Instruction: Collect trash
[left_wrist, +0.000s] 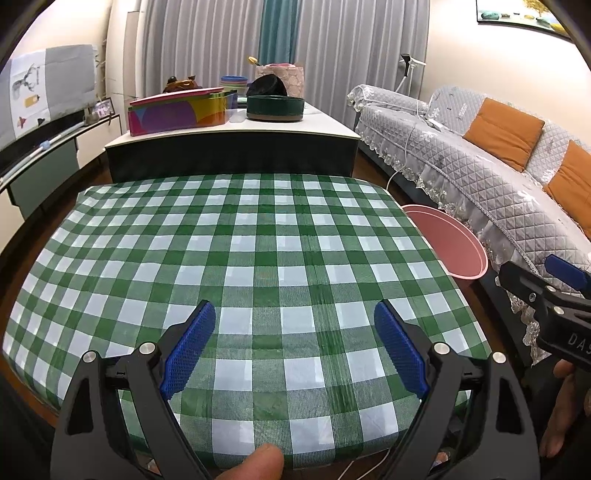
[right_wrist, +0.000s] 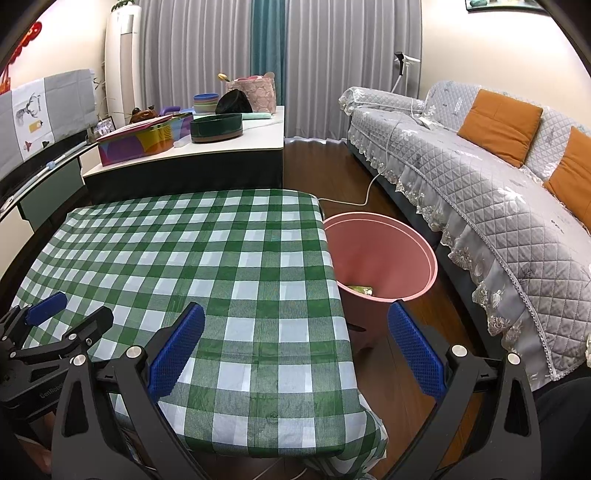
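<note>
A: Where are we now with picking up the trash?

B: We think we are close to done. The desk with the green checked cloth has nothing on top that we can see. No paper, no wrappers.

A: And where did the trash go?

B: Look in the pink bin. It stands on the floor, just beside the right edge of the desk, between the desk and the grey sofa. Down at the bottom there is a bit of trash, yellowish. We cannot tell what it is.

A: Are our tools holding anything?

B: No. Our left tool is spread wide over the near part of the desk, with nothing between its blue pads. Our right tool is spread wide too, and empty. It hangs over the desk's right edge, with the bin just ahead.

A: So what comes next?

B: We should look around for more trash. The far desk has boxes and bowls, but those do not look like trash. If we find none, we guess the job is finished.
</note>
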